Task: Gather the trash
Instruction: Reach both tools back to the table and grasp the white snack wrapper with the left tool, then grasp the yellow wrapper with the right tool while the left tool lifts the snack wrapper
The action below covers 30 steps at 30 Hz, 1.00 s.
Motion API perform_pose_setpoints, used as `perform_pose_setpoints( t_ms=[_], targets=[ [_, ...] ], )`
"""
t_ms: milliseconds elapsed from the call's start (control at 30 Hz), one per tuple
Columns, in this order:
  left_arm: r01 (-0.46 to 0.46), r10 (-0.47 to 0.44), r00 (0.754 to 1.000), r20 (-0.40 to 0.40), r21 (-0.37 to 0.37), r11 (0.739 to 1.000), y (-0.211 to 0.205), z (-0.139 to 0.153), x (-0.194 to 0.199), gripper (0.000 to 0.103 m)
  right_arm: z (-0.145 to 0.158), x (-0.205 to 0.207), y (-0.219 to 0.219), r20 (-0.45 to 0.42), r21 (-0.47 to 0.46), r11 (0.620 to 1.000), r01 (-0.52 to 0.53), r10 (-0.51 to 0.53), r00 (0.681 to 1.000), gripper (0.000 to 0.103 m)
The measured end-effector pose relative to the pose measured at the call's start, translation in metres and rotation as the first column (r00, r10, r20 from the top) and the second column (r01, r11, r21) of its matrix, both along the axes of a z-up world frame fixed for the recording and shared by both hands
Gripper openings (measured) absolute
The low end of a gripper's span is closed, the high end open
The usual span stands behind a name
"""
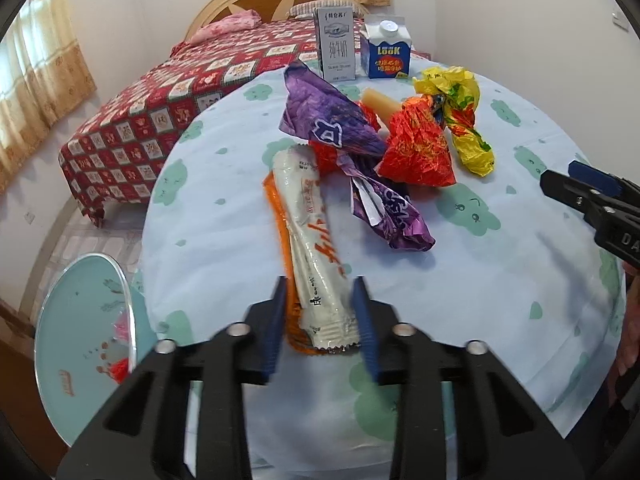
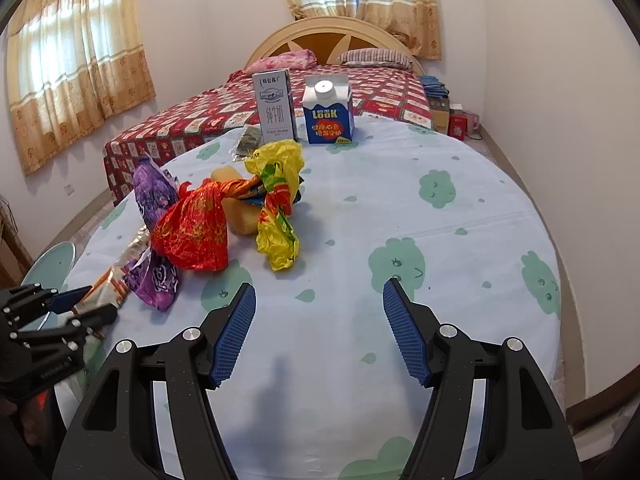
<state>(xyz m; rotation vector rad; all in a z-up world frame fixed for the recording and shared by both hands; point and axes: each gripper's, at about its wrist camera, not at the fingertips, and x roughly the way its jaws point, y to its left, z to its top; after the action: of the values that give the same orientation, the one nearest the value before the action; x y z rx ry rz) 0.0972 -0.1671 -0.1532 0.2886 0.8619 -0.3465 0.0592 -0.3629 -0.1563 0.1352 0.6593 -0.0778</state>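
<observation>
A long white snack wrapper point(image 1: 316, 248) lies on an orange one point(image 1: 280, 216) on the round table. My left gripper point(image 1: 320, 320) is shut on their near end, a pad against each side; the right wrist view shows it point(image 2: 100, 300) at the left edge with the wrapper point(image 2: 104, 284) between its fingers. Beyond lie a crumpled purple wrapper point(image 1: 332, 124) point(image 2: 154, 192), a red one point(image 1: 416, 148) point(image 2: 192, 232) and a yellow one point(image 1: 460, 120) point(image 2: 280, 208). My right gripper point(image 2: 320, 332) point(image 1: 560, 178) hovers open over bare tablecloth, near the yellow wrapper, holding nothing.
Two milk cartons, grey point(image 1: 336, 46) point(image 2: 276, 106) and blue point(image 1: 386, 50) point(image 2: 328, 114), stand at the table's far edge. A pale yellow block point(image 1: 380, 102) lies behind the wrappers. A round teal bin point(image 1: 80, 320) point(image 2: 52, 264) stands low beside the table's left. A bed point(image 1: 160, 112) lies beyond.
</observation>
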Motion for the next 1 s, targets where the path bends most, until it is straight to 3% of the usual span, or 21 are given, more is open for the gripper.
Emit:
perform_pose_setpoints(
  t_ms=[67,300,600,700,733,800,1000],
  targets=[
    [0.01,-0.01,1.0,-0.001,-0.012,1.0,0.004,0.004,-0.001,0.02,0.0,0.0,0.0,0.0,0.005,1.0,0.0,0.0,1.0,0.066],
    [-0.015,0.018,0.998,0.068,-0.047,0.999,0.04,0.036,-0.007,0.019,0.005,0.009,0.003,-0.006,-0.005,1.0,0.018,-0.018,1.0,0.066],
    [-0.12,0.127,0.986,0.104,-0.067,0.99,0.086,0.052,0.01,0.019,0.001,0.073,0.011,-0.129,0.045,0.999,-0.008,0.013,0.991,0.057],
    [-0.133,0.14,0.985,0.097,-0.07,0.989,0.095,0.05,0.012,0.019,-0.01,0.091,0.01,-0.198,0.03,1.0,0.008,-0.002,0.98,0.043],
    [-0.136,0.142,0.985,0.097,-0.069,0.988,0.097,0.05,0.012,0.019,-0.015,0.095,0.006,-0.218,0.049,0.999,0.015,-0.004,0.976,0.033],
    [-0.14,0.146,0.985,0.097,-0.069,0.988,0.101,0.05,0.013,0.019,-0.017,0.093,-0.001,-0.215,0.093,0.995,0.023,-0.002,0.977,0.024],
    [-0.157,0.164,0.981,0.105,-0.073,0.985,0.108,0.051,0.014,0.019,-0.016,0.073,-0.007,-0.187,0.095,0.995,0.024,-0.006,0.982,0.021]
  ],
)
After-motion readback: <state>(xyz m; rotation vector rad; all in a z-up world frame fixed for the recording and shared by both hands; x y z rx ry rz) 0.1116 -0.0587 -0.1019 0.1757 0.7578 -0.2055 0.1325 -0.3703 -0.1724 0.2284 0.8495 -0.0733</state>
